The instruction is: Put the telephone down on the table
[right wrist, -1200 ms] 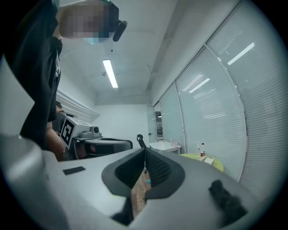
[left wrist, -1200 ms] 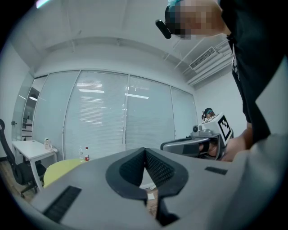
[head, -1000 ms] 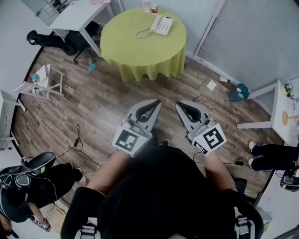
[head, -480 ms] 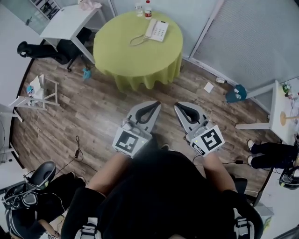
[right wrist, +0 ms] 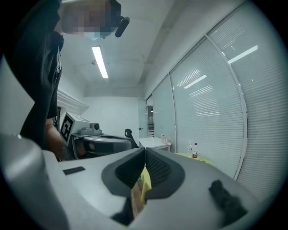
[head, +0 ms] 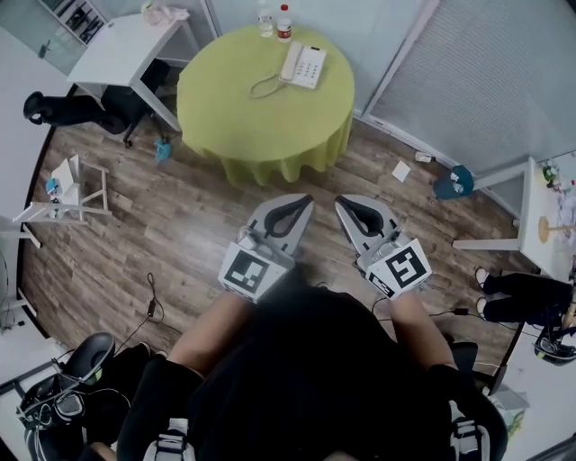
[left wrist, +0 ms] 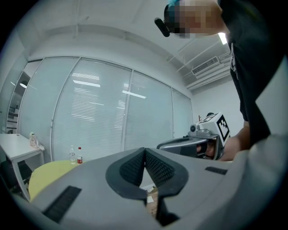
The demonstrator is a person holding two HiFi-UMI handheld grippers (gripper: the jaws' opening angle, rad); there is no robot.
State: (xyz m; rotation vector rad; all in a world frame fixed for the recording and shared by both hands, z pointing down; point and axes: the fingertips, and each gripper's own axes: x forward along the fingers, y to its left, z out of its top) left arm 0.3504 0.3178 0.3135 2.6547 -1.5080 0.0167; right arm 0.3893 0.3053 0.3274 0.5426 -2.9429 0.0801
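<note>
A white telephone (head: 303, 65) with its handset on the cradle and a coiled cord rests near the far edge of the round table with the yellow-green cloth (head: 261, 108). Both grippers are held in front of the person's body, well short of the table. My left gripper (head: 303, 198) is shut and empty; its tips meet in the left gripper view (left wrist: 145, 150). My right gripper (head: 343, 200) is also shut with nothing in it, its tips together in the right gripper view (right wrist: 145, 149). Each gripper shows in the other's view.
Two bottles (head: 274, 20) stand at the table's far edge. A white desk (head: 126, 47) is at the far left, a small white stand (head: 65, 180) to the left, another white table (head: 551, 216) at the right. Seated people's legs show at left and right. Cables lie on the wooden floor.
The head view has shifted: the yellow-green table and telephone sit slightly further left and higher in the picture. Both grippers stay shut and hold their place before the body.
</note>
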